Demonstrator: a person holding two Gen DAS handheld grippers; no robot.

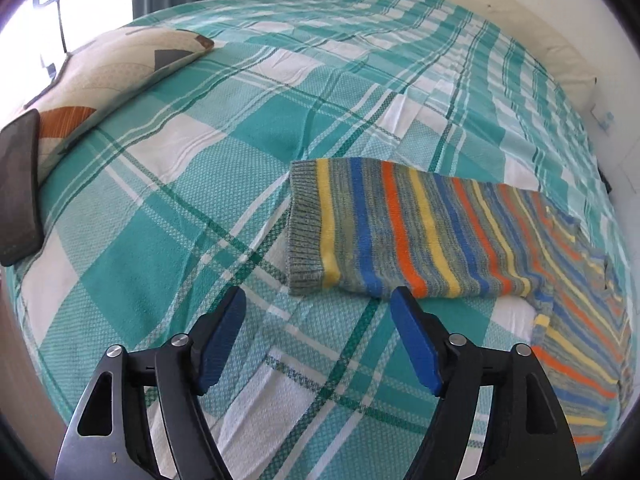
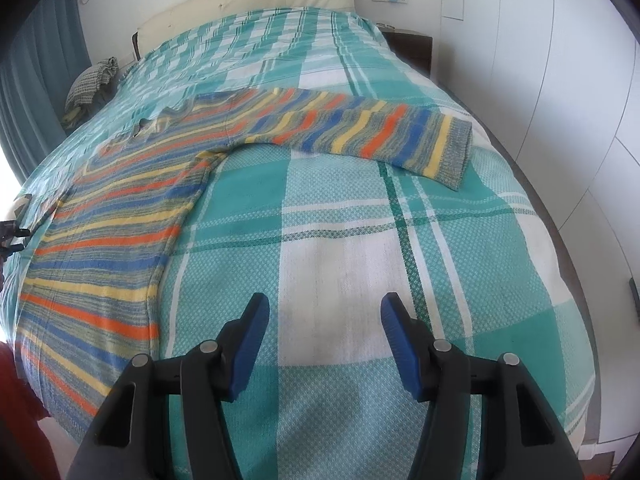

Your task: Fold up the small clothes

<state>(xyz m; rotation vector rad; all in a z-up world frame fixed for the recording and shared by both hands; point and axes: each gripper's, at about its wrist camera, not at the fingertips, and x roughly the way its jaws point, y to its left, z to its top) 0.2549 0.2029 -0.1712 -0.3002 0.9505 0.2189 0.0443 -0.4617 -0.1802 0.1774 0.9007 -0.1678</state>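
Observation:
A striped knit sweater (image 1: 420, 232) in blue, orange, yellow and grey lies flat on the bed. In the left wrist view one sleeve stretches left, its grey cuff (image 1: 304, 228) just beyond my left gripper (image 1: 318, 300), which is open and empty. In the right wrist view the sweater's body (image 2: 108, 240) lies at left and the other sleeve (image 2: 360, 128) reaches right, ending in a cuff (image 2: 456, 148). My right gripper (image 2: 324, 308) is open and empty over bare bedspread, short of the sleeve.
The bed has a teal and white plaid bedspread (image 1: 240, 160). A patterned pillow (image 1: 108, 76) and a dark phone (image 1: 18, 184) lie at the left. A cream headboard (image 2: 248, 0), a nightstand (image 2: 412, 46) and white wardrobe doors (image 2: 560, 100) border the bed.

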